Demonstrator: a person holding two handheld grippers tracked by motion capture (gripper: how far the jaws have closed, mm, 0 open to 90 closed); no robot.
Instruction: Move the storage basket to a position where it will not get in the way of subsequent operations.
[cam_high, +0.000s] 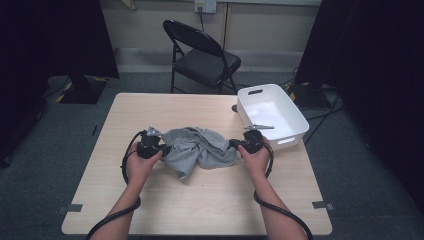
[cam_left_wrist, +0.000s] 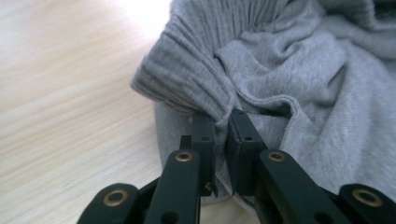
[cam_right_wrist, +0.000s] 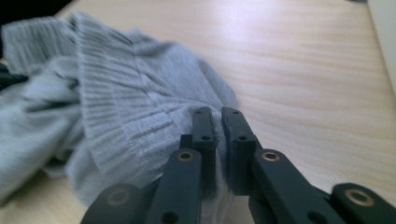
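A crumpled grey garment (cam_high: 200, 147) with ribbed hems lies in the middle of the light wooden table (cam_high: 210, 200). My left gripper (cam_high: 165, 148) is at its left edge, shut on the ribbed hem (cam_left_wrist: 187, 79) of the garment (cam_left_wrist: 317, 79). At the cloth's right edge, my right gripper (cam_high: 233, 144) is shut on a fold of the garment (cam_right_wrist: 116, 116). In both gripper views the jaws (cam_left_wrist: 223, 116) (cam_right_wrist: 215, 114) stand almost together with grey fabric pinched between them. A hand holds each gripper.
A white plastic bin (cam_high: 272, 115) stands at the table's right edge, just beyond my right gripper. A black folding chair (cam_high: 200, 55) stands behind the table. Dark curtains hang at both sides. Bare tabletop (cam_high: 200, 205) lies in front of the cloth.
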